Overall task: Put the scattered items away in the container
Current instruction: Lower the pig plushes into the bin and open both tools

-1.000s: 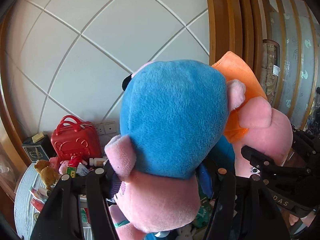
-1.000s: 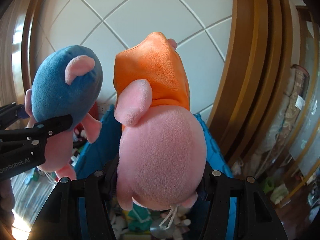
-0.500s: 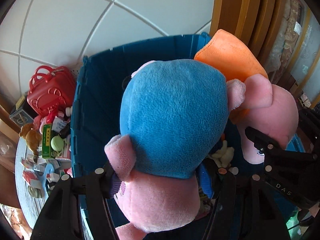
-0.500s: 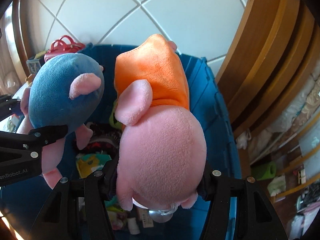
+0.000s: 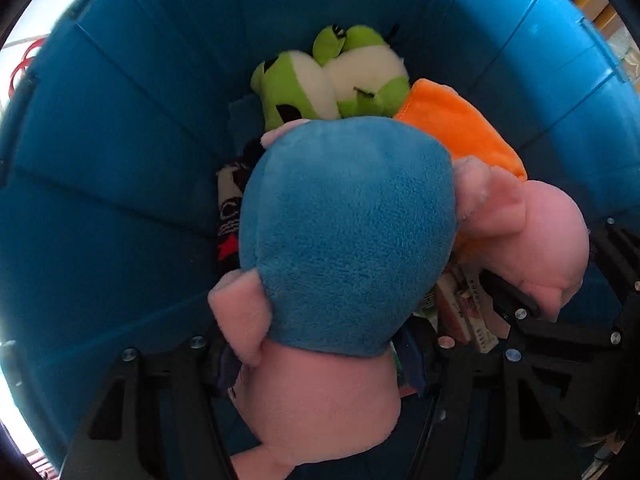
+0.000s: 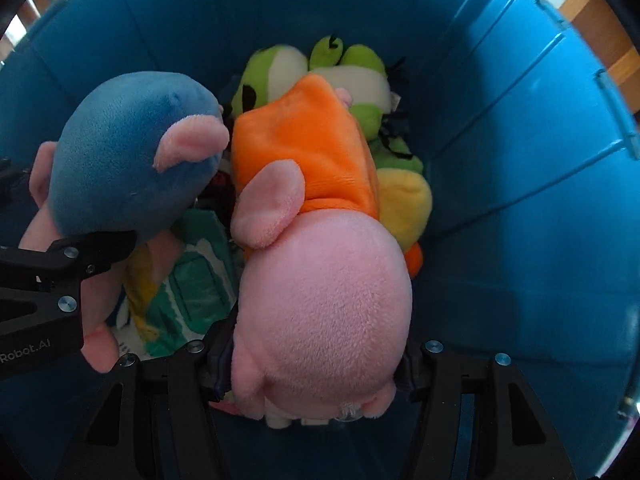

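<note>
Both grippers point down into a deep blue bin. A pink plush pig in a blue dress sits between the jaws of my left gripper. These jaws are opening, but the pads still touch the pig's pink body. My right gripper is shut on a pink plush pig in an orange dress. The two pigs hang side by side and touch. The blue-dressed pig shows at the left of the right wrist view, with a left finger across it.
Green-and-white plush toys lie at the bin's bottom, with a yellow plush, a green-and-white packet and a black-and-white item. The bin's ribbed walls rise on all sides. A red handle shows outside the rim.
Both grippers tipped downward and sank with their pigs from above the rim into the bin. The wall and table clutter left the view; the bin's contents now show below.
</note>
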The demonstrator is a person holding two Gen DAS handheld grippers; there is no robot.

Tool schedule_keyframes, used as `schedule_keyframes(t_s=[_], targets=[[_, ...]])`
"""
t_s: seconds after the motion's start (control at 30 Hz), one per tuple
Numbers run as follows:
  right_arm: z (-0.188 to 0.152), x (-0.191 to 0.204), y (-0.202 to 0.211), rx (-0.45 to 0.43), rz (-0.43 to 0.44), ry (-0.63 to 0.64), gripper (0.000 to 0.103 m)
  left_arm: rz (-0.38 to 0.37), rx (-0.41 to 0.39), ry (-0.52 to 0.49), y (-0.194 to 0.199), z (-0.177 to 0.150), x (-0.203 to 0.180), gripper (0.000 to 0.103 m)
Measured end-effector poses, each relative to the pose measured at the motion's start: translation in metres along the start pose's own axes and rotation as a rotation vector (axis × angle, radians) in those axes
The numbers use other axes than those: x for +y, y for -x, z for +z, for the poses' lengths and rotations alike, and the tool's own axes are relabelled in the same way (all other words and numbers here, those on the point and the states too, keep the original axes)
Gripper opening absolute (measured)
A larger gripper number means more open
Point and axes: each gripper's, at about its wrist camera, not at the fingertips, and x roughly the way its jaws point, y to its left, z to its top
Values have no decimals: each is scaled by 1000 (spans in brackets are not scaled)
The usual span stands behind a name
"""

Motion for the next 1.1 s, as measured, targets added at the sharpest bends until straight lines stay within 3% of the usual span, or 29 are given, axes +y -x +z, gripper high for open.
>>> schedule_keyframes(t_s=[0.27, 0.5, 0.73, 1.1], targets=[[4, -24, -45, 120, -3, 34, 62, 32, 89, 13, -29, 5, 6, 70], [-5, -27, -51, 159, 11, 22, 68, 63, 113, -2, -34, 0, 4, 72], [-13, -33, -34, 146, -1, 15, 89, 63, 77, -12, -15, -6, 0, 72], [-34, -35, 28, 59, -1, 12, 97, 15, -51, -38, 45, -27, -4, 72]])
